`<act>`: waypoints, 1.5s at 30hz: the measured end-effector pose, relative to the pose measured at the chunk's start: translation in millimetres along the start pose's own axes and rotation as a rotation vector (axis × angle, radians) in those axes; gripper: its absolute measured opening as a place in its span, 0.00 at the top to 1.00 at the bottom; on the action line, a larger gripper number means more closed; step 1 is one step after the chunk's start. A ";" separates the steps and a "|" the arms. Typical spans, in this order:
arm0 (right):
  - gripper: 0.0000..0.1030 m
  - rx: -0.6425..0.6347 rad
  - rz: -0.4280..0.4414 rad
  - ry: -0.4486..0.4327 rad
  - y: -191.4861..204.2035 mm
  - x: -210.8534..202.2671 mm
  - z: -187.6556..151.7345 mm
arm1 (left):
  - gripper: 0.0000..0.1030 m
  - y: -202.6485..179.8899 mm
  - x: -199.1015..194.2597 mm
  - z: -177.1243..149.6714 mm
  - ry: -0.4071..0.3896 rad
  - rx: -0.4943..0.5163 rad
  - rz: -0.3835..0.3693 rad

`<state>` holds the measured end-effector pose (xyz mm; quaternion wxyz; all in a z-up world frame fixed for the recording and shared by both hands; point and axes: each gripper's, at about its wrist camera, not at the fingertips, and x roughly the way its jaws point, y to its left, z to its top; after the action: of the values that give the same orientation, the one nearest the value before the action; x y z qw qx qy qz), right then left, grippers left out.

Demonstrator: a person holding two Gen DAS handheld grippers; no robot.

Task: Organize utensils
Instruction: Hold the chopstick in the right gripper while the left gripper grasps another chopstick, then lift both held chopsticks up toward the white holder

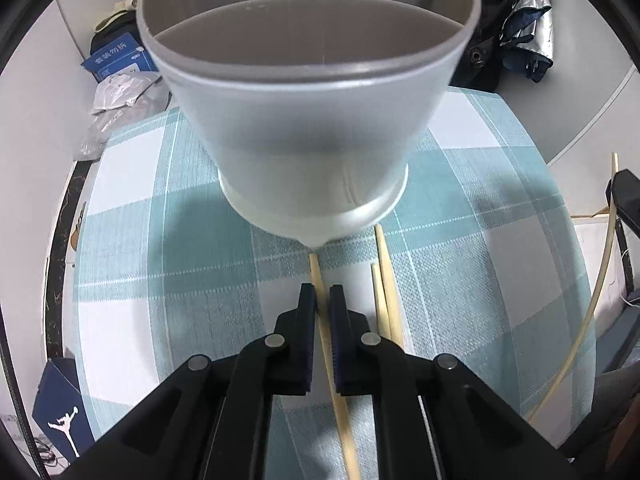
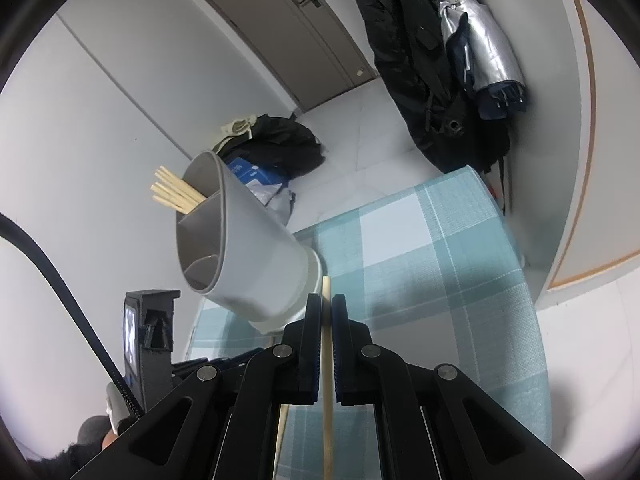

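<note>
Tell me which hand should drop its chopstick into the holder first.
Right, probably. The right gripper holds its chopstick lifted off the cloth, with the holder mouth in view. The left gripper has just closed on a chopstick lying on the cloth below the holder's base.

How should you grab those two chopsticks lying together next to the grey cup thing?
Take the pair of chopsticks one at a time, near the middle, coming straight down from above with the jaws across the stick. Each is thin and lies flat on the checked tablecloth, and their far ends sit close to the utensil holder, leaving little room there.
</note>
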<state>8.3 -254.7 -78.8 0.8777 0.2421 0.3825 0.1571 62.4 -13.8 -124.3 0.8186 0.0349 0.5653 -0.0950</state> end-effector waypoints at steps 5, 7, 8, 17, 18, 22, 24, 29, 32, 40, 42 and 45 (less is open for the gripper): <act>0.96 -0.017 0.001 -0.013 4.0 -4.1 -2.4 | 0.97 -7.0 -5.2 -5.2 0.010 0.017 0.000; 0.96 -0.017 -0.001 -0.013 4.4 -5.4 -4.1 | 0.97 -1.3 -3.8 -5.4 0.022 0.025 -0.010; 0.96 -0.016 -0.001 -0.014 4.7 -5.9 -4.9 | 0.97 -0.9 -4.0 -6.9 0.028 0.033 -0.016; 0.96 -0.018 -0.008 -0.020 5.8 -10.8 -10.9 | 0.95 -6.0 3.7 6.9 0.044 0.044 0.021; 0.96 -0.017 -0.009 -0.021 5.4 -10.9 -10.4 | 0.95 -6.0 5.2 8.5 0.049 0.044 0.021; 0.96 -0.011 -0.009 -0.026 3.8 -12.8 -8.9 | 0.95 -17.8 2.7 6.2 0.068 0.086 0.053; 0.96 -0.007 -0.008 -0.028 3.3 -12.9 -7.3 | 0.95 -25.5 1.6 4.3 0.064 0.119 0.083; 0.96 -0.009 -0.002 -0.028 4.7 -12.8 -4.3 | 0.96 -24.2 2.7 4.7 0.047 0.098 0.074; 0.96 -0.011 -0.002 -0.030 5.7 -12.7 -3.9 | 0.97 -23.4 0.4 1.1 0.026 0.105 0.092; 0.96 -0.025 -0.016 -0.036 8.5 -13.3 -7.2 | 0.99 -24.0 -27.8 -5.9 -0.044 0.063 0.056; 0.96 -0.028 -0.016 -0.040 9.7 -14.3 -10.0 | 0.99 -18.5 -39.0 -7.0 -0.073 0.054 0.035; 0.96 -0.033 -0.012 -0.041 12.7 -16.5 -13.6 | 0.99 -16.7 -48.7 -5.3 -0.097 0.034 0.004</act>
<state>-13.8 -247.6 -70.0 0.8901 0.2286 0.3634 0.1529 37.6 -23.7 -79.9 0.8445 0.0452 0.5233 -0.1045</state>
